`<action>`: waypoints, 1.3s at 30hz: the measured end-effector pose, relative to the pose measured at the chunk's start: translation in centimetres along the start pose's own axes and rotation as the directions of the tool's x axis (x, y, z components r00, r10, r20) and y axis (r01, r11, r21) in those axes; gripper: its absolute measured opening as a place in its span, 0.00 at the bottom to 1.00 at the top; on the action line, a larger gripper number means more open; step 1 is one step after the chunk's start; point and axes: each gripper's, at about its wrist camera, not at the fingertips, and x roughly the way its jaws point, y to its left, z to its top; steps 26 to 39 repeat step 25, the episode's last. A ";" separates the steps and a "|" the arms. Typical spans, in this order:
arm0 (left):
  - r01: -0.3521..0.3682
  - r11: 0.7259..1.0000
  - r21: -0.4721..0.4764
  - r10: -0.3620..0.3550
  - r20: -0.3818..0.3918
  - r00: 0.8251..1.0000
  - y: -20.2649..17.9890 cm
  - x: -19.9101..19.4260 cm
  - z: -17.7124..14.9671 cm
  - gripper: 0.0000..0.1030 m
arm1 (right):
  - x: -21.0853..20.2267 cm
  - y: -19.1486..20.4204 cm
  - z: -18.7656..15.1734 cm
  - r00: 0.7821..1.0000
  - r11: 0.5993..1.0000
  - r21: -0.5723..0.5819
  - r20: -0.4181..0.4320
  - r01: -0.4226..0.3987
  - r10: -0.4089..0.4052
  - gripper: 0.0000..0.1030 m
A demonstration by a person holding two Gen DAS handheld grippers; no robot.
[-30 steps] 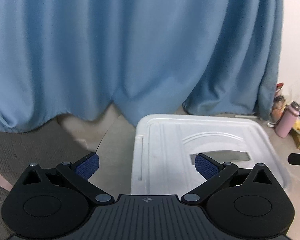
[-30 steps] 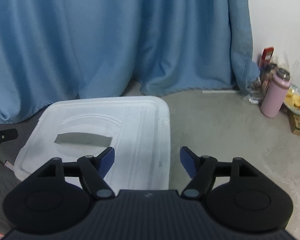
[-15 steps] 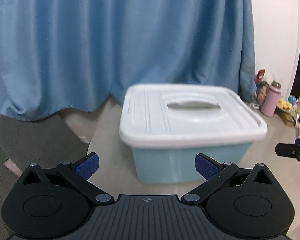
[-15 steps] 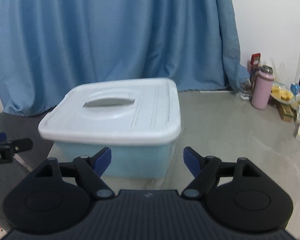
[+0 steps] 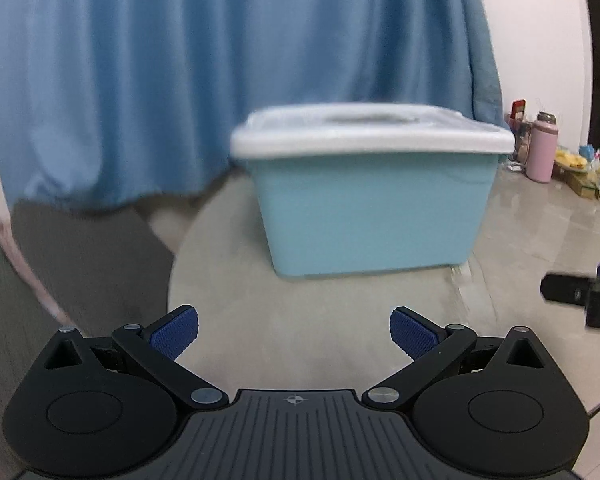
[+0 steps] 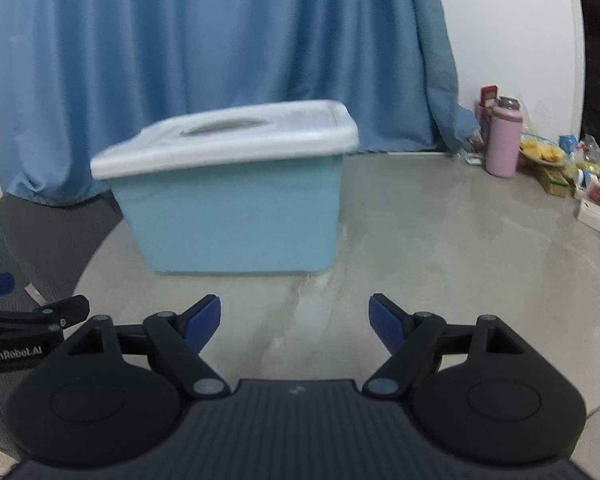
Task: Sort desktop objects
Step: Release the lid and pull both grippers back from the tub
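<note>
Left tool [image 5: 294,330] and right tool [image 6: 295,322] both wide, empty, short of the lidded bin [image 5: 370,216]

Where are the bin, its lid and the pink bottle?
bin [image 6: 236,220], right wrist view, front wall.
lid [image 6: 228,152], right wrist view, front rim.
pink bottle [image 6: 503,144], right wrist view, body.

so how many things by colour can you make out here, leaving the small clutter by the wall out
light blue plastic storage bin: 1
white plastic lid on it: 1
pink steel bottle: 1
blue fabric curtain: 1
total: 4
</note>
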 end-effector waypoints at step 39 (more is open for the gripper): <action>0.012 0.998 -0.064 -0.010 0.028 1.000 -1.2 1.4 -3.9 1.00 | 0.8 0.1 -4.4 1.000 0.999 -0.029 0.011 -0.022 0.022 0.79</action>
